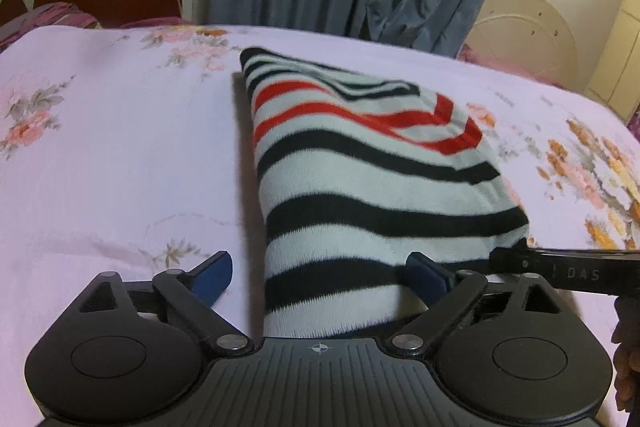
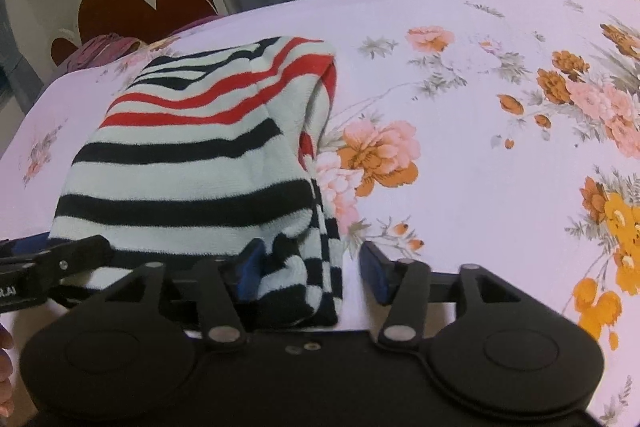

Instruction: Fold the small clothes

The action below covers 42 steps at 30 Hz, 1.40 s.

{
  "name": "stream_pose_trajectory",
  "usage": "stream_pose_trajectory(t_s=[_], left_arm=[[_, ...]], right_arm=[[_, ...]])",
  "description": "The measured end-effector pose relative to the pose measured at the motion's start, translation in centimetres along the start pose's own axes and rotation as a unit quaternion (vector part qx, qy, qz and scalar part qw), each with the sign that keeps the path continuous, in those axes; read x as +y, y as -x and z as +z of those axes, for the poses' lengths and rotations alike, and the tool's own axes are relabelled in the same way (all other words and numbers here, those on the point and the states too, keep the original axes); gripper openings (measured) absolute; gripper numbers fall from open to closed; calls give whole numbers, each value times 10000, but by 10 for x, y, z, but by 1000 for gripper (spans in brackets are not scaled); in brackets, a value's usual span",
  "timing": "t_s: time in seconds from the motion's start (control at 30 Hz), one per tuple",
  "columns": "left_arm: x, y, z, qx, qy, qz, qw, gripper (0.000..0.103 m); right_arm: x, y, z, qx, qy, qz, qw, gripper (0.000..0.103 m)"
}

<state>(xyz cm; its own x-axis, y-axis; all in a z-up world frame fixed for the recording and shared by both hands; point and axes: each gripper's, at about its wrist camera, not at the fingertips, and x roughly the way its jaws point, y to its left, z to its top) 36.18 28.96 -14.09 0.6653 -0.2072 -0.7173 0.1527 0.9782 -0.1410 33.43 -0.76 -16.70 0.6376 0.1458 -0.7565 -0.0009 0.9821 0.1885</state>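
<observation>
Left wrist view: the left gripper [image 1: 320, 271] gapes wide astride the striped garment's [image 1: 360, 179] near edge, gripping nothing. The right gripper [image 2: 310, 267] stands open around the near corner, pads apart. Beyond, folded cloth, then open floral bedsheet [image 2: 480, 167].

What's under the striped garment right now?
The striped garment lies folded on the floral bedsheet. Its own lower layers show at the right edge; anything else beneath is covered.
</observation>
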Motion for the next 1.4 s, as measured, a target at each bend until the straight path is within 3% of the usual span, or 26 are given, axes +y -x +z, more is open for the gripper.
stream_pose_trajectory(t_s=[0.17,0.23,0.33,0.5,0.63,0.77,0.9,1.03,1.17,1.23,1.4], left_arm=[[-1,-2,-5,99,218,149,9996,94],[-4,9,-4,-34,206,253,9995,94],[-11,31,-6,-182,184,367,9990,103],[-26,70,-14,-128,201,897,9957,103],[-42,110,-29,-193,195,1072,9939,103],[-74,162,-52,-440,-233,1374,9893,103],[-97,216,-75,-589,-304,1340,9888,103],[-110,261,-93,-566,-113,1363,9890,103],[-125,298,-113,-893,-198,1732,9806,103],[-129,311,-118,-858,-151,1708,9815,103],[-142,336,-131,-979,-141,1749,9796,103]], right_arm=[[3,0,4,105,136,-84,9998,55],[3,17,7,-45,37,-20,10000,55],[-1,47,-1,-328,-121,270,9990,68],[-1,87,-24,-461,137,548,9973,76],[-3,120,-44,-409,188,871,9952,82],[-4,158,-64,-269,462,1276,9904,87],[-11,209,-85,-393,646,1501,9858,94],[-20,260,-108,-621,816,1492,9835,99],[-22,302,-129,-862,1020,1349,9818,101],[-20,319,-136,-1002,1088,1248,9811,102],[-12,351,-142,-1436,1121,663,9810,102]])
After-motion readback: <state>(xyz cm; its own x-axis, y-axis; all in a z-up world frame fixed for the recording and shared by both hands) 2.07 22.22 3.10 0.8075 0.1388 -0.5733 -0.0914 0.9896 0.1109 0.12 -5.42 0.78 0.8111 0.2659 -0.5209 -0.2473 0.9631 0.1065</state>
